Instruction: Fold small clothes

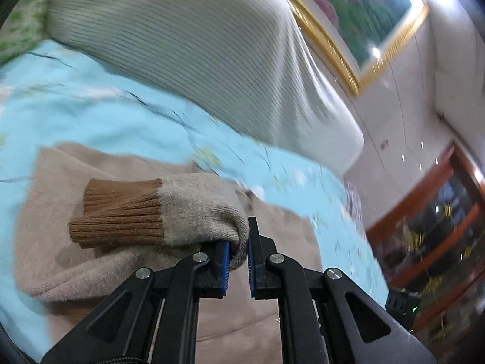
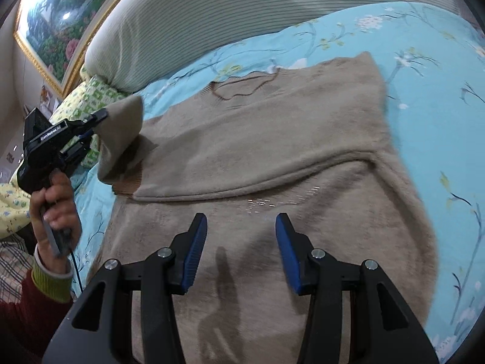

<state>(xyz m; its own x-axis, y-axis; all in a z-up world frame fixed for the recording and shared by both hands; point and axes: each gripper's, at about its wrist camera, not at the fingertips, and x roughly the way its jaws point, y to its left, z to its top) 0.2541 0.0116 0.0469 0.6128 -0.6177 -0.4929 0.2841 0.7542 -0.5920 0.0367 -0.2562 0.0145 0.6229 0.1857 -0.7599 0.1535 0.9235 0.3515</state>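
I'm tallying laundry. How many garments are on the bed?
1: a beige sweater spread on the blue bedspread, its brown-cuffed sleeve pinched in the left gripper. The right gripper hovers open above it. Others may lie out of view.

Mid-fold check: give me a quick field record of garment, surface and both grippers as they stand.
garment: beige sweater, lying on the bed, partly folded
sleeve: brown-cuffed sleeve, lifted over the sweater body
left gripper: shut on the sleeve's fold
right gripper: open, above the sweater, holding nothing
surface: light blue floral bedspread
background: striped headboard cushion, framed painting
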